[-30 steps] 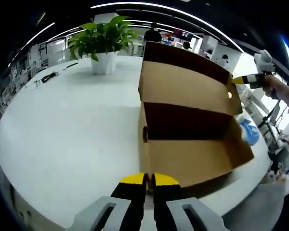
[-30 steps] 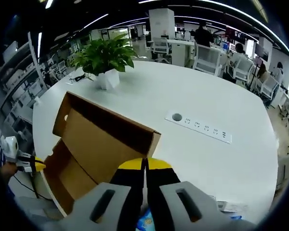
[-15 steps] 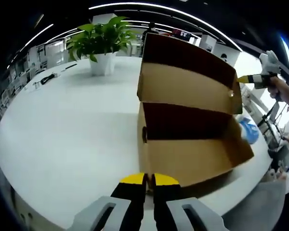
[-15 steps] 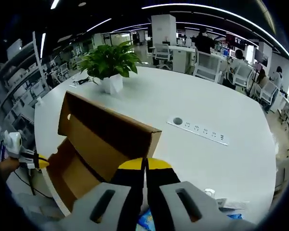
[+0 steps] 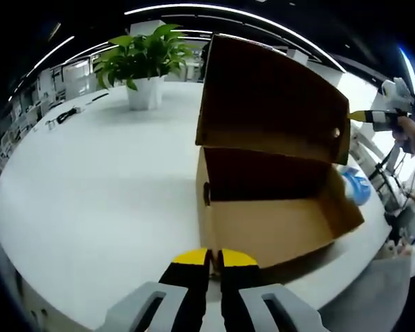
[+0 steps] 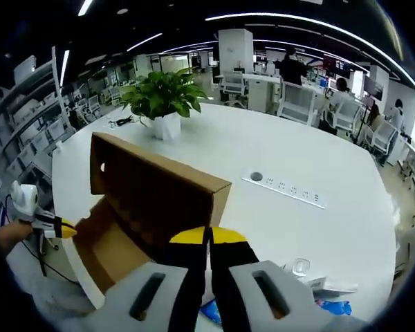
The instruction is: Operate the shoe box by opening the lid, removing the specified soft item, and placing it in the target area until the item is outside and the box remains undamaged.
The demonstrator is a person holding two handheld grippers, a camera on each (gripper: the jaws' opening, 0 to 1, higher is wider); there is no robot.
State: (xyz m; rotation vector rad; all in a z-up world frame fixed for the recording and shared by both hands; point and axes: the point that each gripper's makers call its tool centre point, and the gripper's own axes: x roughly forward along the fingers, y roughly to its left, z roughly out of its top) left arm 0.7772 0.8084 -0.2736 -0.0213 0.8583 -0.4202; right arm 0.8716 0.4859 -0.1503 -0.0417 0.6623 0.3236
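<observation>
The shoe box (image 5: pixel 273 207) sat on the white counter (image 5: pixel 97 180), its brown cardboard body open toward me and its hinged lid (image 5: pixel 270 97) raised over the back wall. What I could see of the inside was bare cardboard floor and dark inner walls; I saw no soft item in it. A small round hole showed in the end wall nearest the plant.

My left gripper (image 5: pixel 214 257) had its yellow-tipped jaws pressed together with nothing between them, just short of the box's near edge. My right gripper (image 6: pixel 207 236) also had its jaws closed flat against each other, tips right at the lid's front lip (image 6: pixel 159 197); whether they pinched the cardboard I could not tell.

Beyond the box stood a potted plant (image 5: pixel 144 62) in a white pot. A blue and white bag (image 5: pixel 354 187) lay just past the box's far end. A power strip (image 6: pixel 285 188) was set flush in the counter, well apart from the box.
</observation>
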